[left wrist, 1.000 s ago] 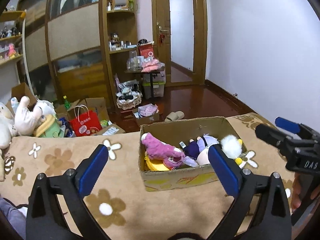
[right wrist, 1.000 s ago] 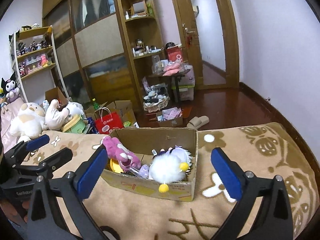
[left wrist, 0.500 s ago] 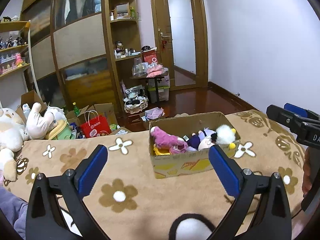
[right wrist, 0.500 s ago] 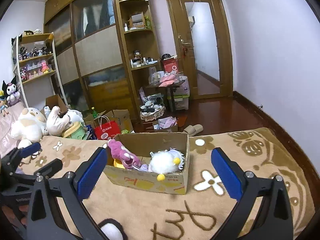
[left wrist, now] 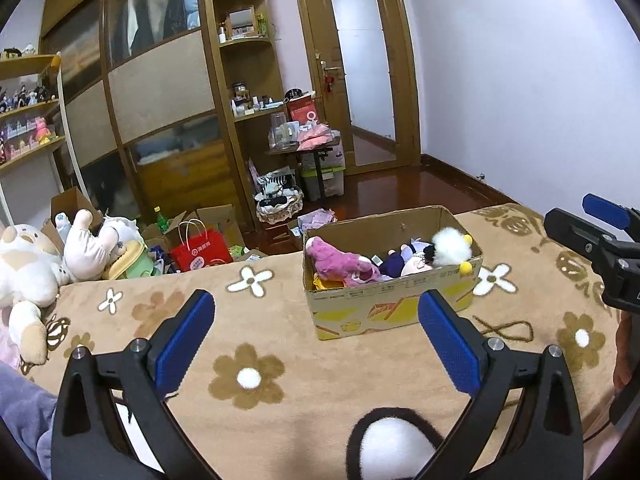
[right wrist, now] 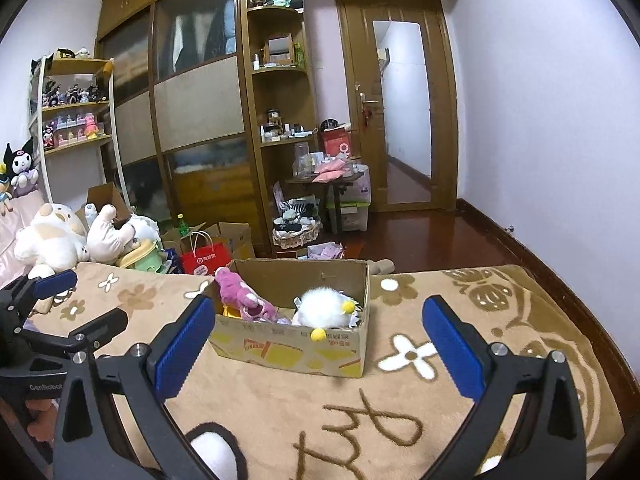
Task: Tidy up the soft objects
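Holding both tools back from the cardboard box (left wrist: 394,304), I see it now smaller and farther in both views than one second ago, so I have pulled away from it. My left hand-held gripper (left wrist: 316,336) is empty with its blue pads wide apart, and my right hand-held gripper (right wrist: 320,344) is the same, wide apart and holding nothing. The box stands on the flower-pattern blanket (left wrist: 256,376) in front of me. Inside the box lie the pink plush toy (left wrist: 340,262) at its left end, the white fluffy toy (left wrist: 450,248) at its right end, and a dark purple toy (left wrist: 394,266) between them. Nothing soft lies on the blanket just beside the box, so I judge that this part of the sorting is finished or nearly finished. Far to the left of the box, a pile of big plush animals (right wrist: 60,240) rests at the blanket edge; whether these also belong to the task, I cannot tell. Something white and fluffy with a dark rim (left wrist: 394,446) shows below my left tool, too cut off to name.
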A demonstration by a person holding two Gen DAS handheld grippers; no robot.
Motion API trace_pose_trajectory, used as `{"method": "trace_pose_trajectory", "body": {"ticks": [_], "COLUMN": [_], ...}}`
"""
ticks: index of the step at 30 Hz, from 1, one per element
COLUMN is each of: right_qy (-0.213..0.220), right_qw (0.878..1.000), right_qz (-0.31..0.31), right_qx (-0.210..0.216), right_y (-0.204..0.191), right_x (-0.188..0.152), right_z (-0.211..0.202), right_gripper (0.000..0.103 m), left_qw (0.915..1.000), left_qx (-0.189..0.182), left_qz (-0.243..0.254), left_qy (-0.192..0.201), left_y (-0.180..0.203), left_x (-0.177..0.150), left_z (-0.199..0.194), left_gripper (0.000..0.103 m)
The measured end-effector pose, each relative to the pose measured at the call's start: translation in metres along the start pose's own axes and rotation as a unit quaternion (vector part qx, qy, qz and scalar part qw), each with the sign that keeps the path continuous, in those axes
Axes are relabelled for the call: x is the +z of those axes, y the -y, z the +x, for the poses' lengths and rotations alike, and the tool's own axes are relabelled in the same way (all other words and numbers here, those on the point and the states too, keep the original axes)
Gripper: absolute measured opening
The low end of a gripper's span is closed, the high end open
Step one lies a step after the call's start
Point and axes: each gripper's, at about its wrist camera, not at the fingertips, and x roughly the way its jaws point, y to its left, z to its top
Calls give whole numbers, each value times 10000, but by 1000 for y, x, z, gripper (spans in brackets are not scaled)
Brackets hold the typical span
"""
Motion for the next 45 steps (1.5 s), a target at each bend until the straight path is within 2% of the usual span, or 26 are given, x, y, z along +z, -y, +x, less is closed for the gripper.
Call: {"method": "trace_pose_trajectory", "body": {"ticks": [9,14,19,45], "right_qy": [-34,-109,-183,-215], "right_qw": [10000,9998,9997,9995], "right_qz": [41,-62,-87,-116], "right_qx": [-78,-133,-166,-217], "right_y": [0,0,0,-2], "right_x": [-6,-9,-12,-18], "right_z": [4,12,17,22], "right_gripper": [103,103,103,103], "left_qw": [9996,9994,9997,9997], "left_qx": [-95,-18,91,82], "left_qz": [-206,-302,-215,-139], "left_qy": [-146,-149,-114,-195], "left_y": [-6,-11,-9,-7], "left_x": [0,0,0,-3], "left_z": [12,18,20,20], "left_gripper": [101,101,101,101]}}
